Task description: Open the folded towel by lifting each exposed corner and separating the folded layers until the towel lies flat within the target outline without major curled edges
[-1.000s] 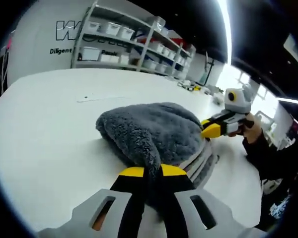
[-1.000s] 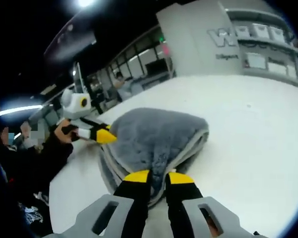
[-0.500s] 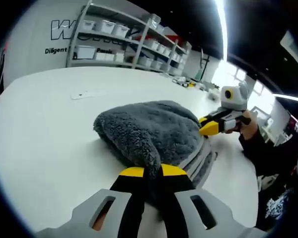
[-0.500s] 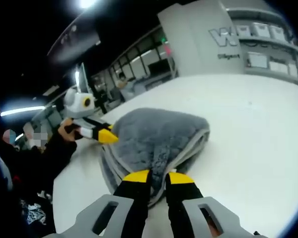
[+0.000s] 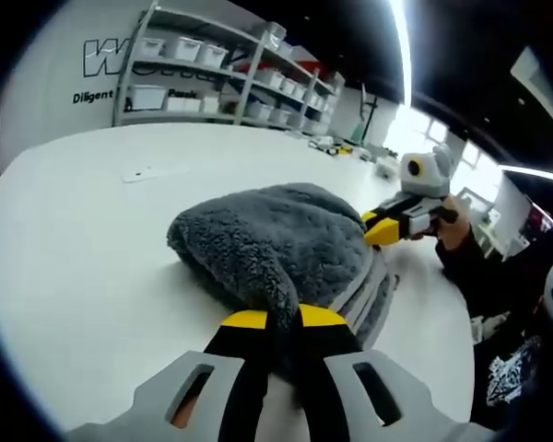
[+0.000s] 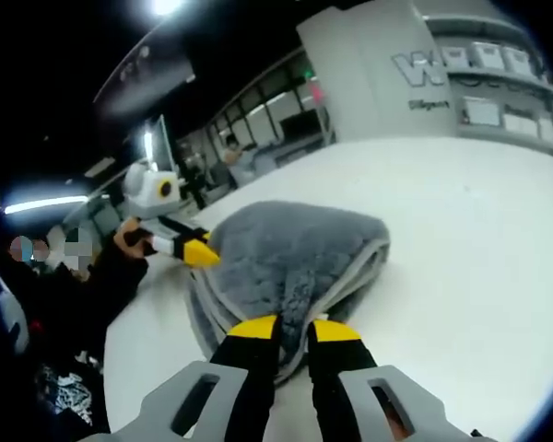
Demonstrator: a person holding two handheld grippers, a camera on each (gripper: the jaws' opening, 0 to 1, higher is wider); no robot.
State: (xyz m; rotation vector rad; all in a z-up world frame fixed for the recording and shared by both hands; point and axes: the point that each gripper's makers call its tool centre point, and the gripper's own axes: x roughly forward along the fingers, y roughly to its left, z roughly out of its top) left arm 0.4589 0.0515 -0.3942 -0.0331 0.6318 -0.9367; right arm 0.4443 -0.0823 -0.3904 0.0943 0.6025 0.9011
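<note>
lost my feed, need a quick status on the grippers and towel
Left hand-held gripper shut on towel corner. Right hand-held gripper shut on another corner. Towel folded, bunched on white table. Nothing in the way.

white table, shelving with white bins

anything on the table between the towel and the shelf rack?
Mostly bare white table; one small flat pale object lies between towel and shelving, left gripper view.

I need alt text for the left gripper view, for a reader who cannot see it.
The left gripper is shut on a corner of a folded grey towel on a white table. The right gripper, held in a hand, grips the far edge.
</note>
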